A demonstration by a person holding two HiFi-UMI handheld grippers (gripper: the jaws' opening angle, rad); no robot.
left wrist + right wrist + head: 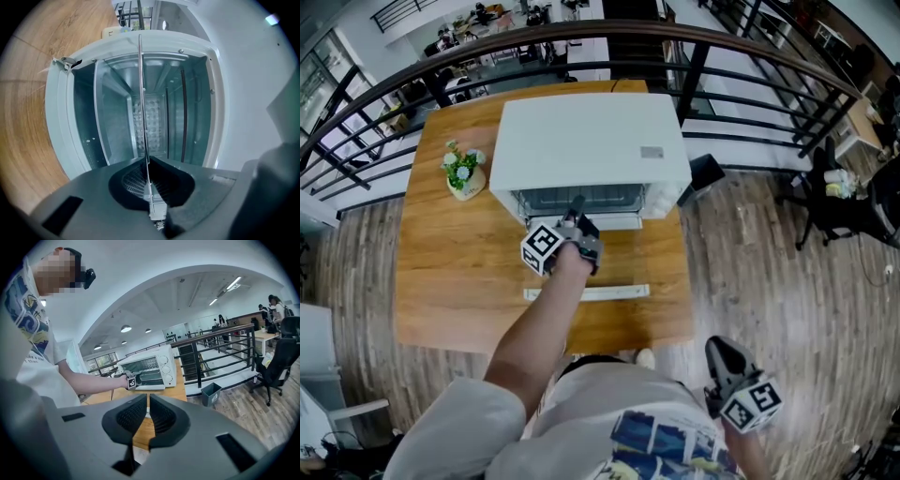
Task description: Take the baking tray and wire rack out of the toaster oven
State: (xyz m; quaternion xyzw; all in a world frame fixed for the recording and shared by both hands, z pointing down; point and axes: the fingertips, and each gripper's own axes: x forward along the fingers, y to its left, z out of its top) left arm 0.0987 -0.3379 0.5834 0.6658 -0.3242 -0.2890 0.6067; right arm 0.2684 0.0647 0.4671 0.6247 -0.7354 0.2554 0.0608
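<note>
The white toaster oven (592, 145) stands on the wooden table with its door (586, 293) folded down flat. My left gripper (577, 211) reaches level into the oven mouth. In the left gripper view the gripper (146, 163) is shut on the front rim of a thin metal baking tray (140, 89), seen edge-on and running back into the oven cavity (112, 122). A dark rod (183, 117) lies further inside; I cannot make out the wire rack. My right gripper (721, 351) hangs low beside my body, off the table, shut (147, 399) with nothing in it.
A small pot of flowers (463, 171) sits on the table (450, 272) left of the oven. A dark railing (741, 70) runs behind the table. A grey bin (210, 393) and an office chair (281, 357) stand on the wooden floor to the right.
</note>
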